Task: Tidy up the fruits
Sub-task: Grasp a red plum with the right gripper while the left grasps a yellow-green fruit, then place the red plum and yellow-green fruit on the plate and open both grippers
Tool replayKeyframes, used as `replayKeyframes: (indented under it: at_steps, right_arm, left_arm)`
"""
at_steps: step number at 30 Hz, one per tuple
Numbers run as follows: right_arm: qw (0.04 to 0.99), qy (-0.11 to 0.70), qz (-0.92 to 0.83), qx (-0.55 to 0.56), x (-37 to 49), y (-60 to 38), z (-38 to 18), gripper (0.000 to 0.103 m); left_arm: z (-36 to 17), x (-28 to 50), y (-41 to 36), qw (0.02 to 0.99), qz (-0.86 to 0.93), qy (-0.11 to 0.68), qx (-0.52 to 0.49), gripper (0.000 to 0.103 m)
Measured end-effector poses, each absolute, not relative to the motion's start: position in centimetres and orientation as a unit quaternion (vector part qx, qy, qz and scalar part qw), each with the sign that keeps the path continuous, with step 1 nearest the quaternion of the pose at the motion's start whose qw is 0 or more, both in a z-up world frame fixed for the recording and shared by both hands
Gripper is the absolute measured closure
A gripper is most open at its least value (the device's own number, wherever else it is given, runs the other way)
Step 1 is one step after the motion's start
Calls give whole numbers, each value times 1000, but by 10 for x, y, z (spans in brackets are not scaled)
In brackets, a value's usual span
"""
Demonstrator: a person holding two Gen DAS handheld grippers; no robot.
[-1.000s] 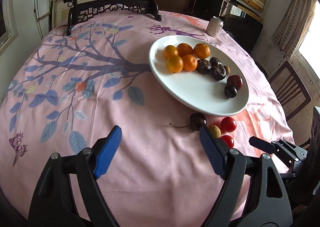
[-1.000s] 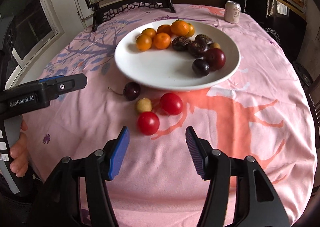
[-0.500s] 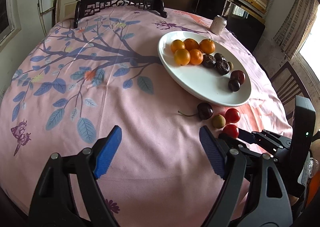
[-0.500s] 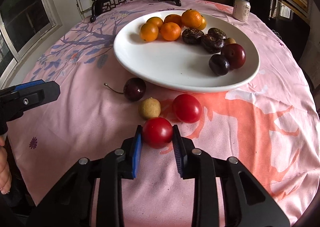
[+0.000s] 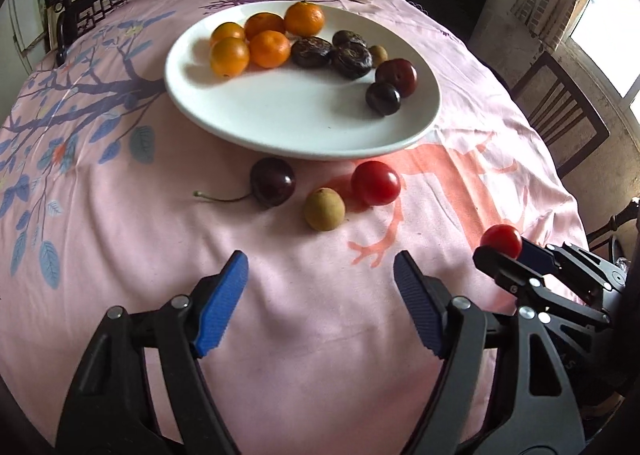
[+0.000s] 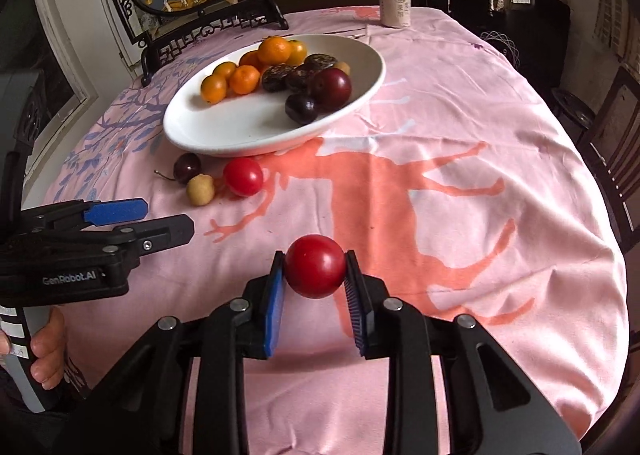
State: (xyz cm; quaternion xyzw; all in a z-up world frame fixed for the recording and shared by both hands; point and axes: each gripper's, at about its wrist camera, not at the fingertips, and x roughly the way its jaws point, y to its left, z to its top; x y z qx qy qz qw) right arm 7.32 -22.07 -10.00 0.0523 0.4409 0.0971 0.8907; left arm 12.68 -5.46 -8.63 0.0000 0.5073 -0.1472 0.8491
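A: Colours? The tablecloth (image 6: pixel 460 135) is pink, printed with a coral deer and blue-purple leafy branches.

B: White plate (image 6: pixel 224 135), orange mandarins (image 5: pixel 272 49), dark plums (image 6: pixel 316 95); the tomato (image 6: pixel 315 266) is red between blue pads (image 6: pixel 274 307).

A glossy red tomato (image 6: pixel 315 265) sits pinched between my right fingers (image 6: pixel 274 295), apparently clear of the cloth. Another tomato (image 5: pixel 376 182), a tan longan (image 5: pixel 324 209) and a stemmed dark cherry (image 5: pixel 273 182) lie just before the white plate (image 5: pixel 280 123) of oranges (image 5: pixel 264 39) and plums (image 5: pixel 394 81).

oranges (image 5: pixel 264 41) on plate (image 5: pixel 280 123) (far side) | cherry (image 5: pixel 273 182) before plate
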Motion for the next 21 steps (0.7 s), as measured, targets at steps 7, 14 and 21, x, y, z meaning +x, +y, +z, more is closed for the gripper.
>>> replayKeyframes:
  at_steps: [7, 14, 21]
  right_arm:
    - [892, 429, 105, 93, 69, -250, -99, 74]
    - [889, 431, 112, 102, 70, -253, -100, 74]
    - [892, 427, 119, 89, 64, -237, -92, 74]
  left_arm:
    - [-95, 146, -73, 855, -106, 507, 21, 46]
    - [-93, 149, -69, 865, -85, 494, 25, 76]
    - [-90, 141, -58, 864, -108, 491, 9, 79]
